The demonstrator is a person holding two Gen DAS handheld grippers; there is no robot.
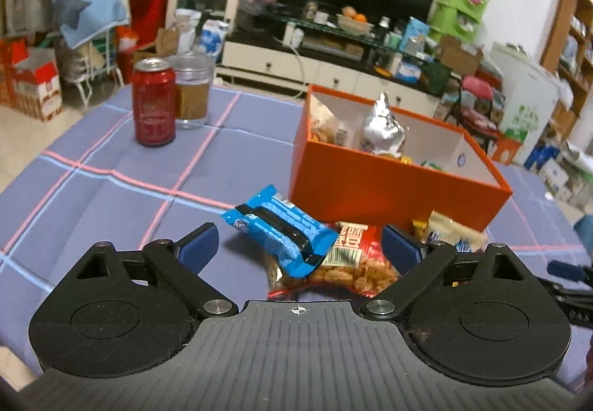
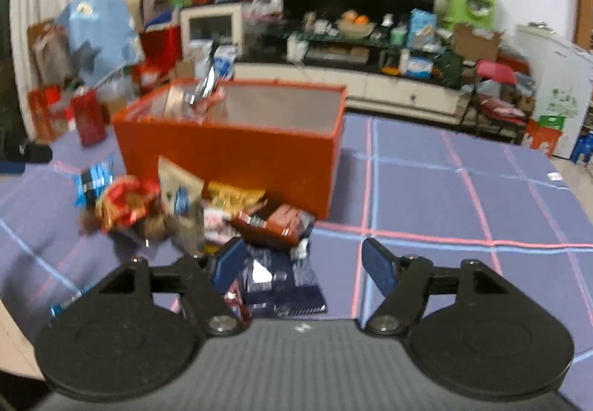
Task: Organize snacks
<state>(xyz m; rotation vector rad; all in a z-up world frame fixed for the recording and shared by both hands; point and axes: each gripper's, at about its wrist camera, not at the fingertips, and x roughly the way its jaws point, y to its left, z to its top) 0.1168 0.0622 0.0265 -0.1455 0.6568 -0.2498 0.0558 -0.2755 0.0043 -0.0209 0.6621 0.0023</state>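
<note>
My left jaws [image 1: 299, 247] stand spread with nothing clamped, set either side of a blue packet [image 1: 281, 231] that lies half across a clear red bag of nuts [image 1: 352, 259], both on the surface just in front of the orange box [image 1: 370, 188]. My right jaws [image 2: 300, 264] are likewise released and empty, poised over a dark blue packet [image 2: 281, 285] at the near edge of the same heap of snacks [image 2: 207, 203]. All of these look light, soft and crinkly — foil and film that will slide under a pad and buckle if I squeeze the air pocket. I judge the best hold is across the short width of the blue packet near its middle, or on a flat sealed end, where the wrapper is stiffest; the nuts bag would sag from one corner, so I would take it by the top seam. The box already holds a silver foil bag [image 1: 381, 129] standing up and other packets, with free room toward its right half. Its near wall stands between the heap and that room, so anything I lift must clear the rim. A red can [image 1: 153, 103] and a clear jar [image 1: 192, 92] stand well apart to the left — no obstacle. The heap is crowded, and neighbours may drag along.
</note>
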